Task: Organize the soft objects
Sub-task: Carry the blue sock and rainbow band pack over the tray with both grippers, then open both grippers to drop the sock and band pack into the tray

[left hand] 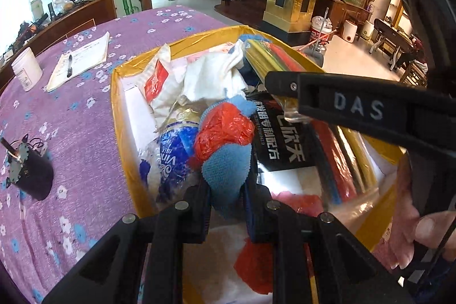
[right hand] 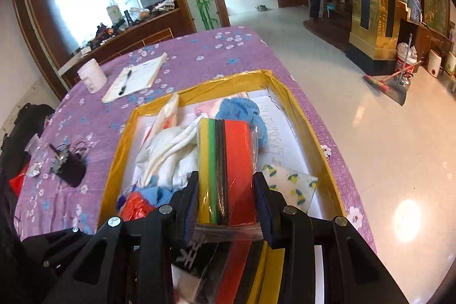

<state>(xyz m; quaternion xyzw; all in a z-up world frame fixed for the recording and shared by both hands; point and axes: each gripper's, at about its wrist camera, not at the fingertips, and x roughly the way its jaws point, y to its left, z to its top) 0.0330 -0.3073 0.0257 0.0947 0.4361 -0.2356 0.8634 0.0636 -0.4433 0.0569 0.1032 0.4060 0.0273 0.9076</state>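
The blue fluffy microfibre cloth (left hand: 226, 184) sits clamped in the left gripper (left hand: 226, 207) jaws over the gold-rimmed box (left hand: 119, 81); the right gripper (right hand: 226, 204) jaws pinch the plastic-wrapped coloured foam-sheet pack (right hand: 225, 161), its long axis toward twelve o'clock.

Around the box (right hand: 287, 93) I count two grippers (left hand: 228, 207) (right hand: 226, 207). Inside the box I see one pack (right hand: 228, 161) of coloured sheets, one red bag (left hand: 225, 130) and one lemon-print cloth (right hand: 293, 185). Beside the box I see one notepad (right hand: 136, 79), one pen (right hand: 125, 83) and one white tub (right hand: 91, 76).
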